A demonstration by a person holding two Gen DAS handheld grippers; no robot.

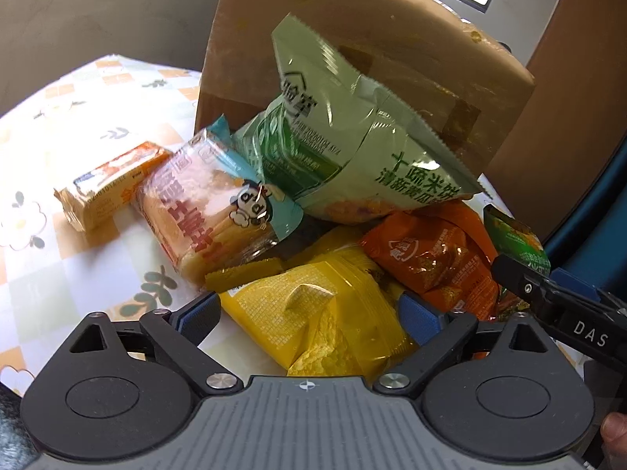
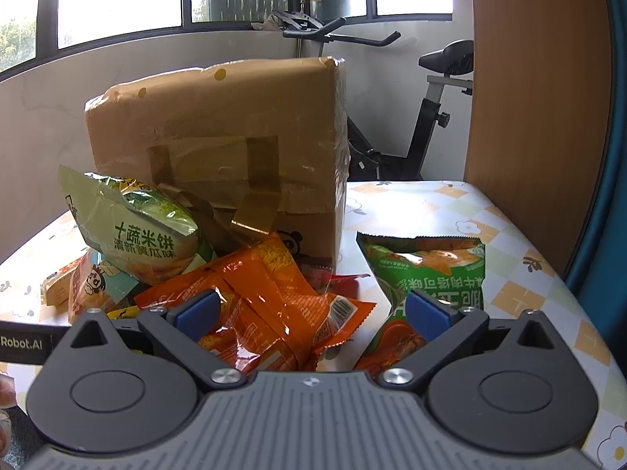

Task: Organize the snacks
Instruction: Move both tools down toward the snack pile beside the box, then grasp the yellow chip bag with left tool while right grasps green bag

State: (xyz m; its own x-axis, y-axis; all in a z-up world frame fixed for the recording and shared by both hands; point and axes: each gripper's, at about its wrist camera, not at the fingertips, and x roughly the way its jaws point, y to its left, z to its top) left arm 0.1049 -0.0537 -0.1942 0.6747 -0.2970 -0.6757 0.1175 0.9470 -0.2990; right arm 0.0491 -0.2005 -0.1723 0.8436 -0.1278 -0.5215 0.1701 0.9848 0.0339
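Snacks lie in a loose heap on the patterned tablecloth (image 1: 70, 125) in front of a taped cardboard box (image 2: 219, 133), and both grippers hang over the near edge of that heap with their jaws spread and nothing held. Between the blue pads of the left gripper (image 1: 309, 313) sits a yellow packet (image 1: 325, 313), touched by neither pad as far as the view shows. Just beyond it a pink-and-blue biscuit pack with a cartoon face (image 1: 211, 211) lies tilted against the pile, and a small orange-and-white wafer bar (image 1: 109, 184) rests flat beside it on the cloth, a little apart from the rest. A pale green rice-cracker bag (image 1: 352, 137) stands highest, leaning back toward the box, with an orange packet (image 1: 431, 258) below it. The right gripper (image 2: 313, 309) has its open fingers straddling that orange packet (image 2: 266, 297); its right-hand pad sits in front of a dark green snack bag (image 2: 431, 270) that lies on the cloth to the side of the heap, close to the box corner. In the right wrist view the pale green bag (image 2: 149, 227) leans on the box, and behind the table an exercise bike (image 2: 431, 98) stands under the windows
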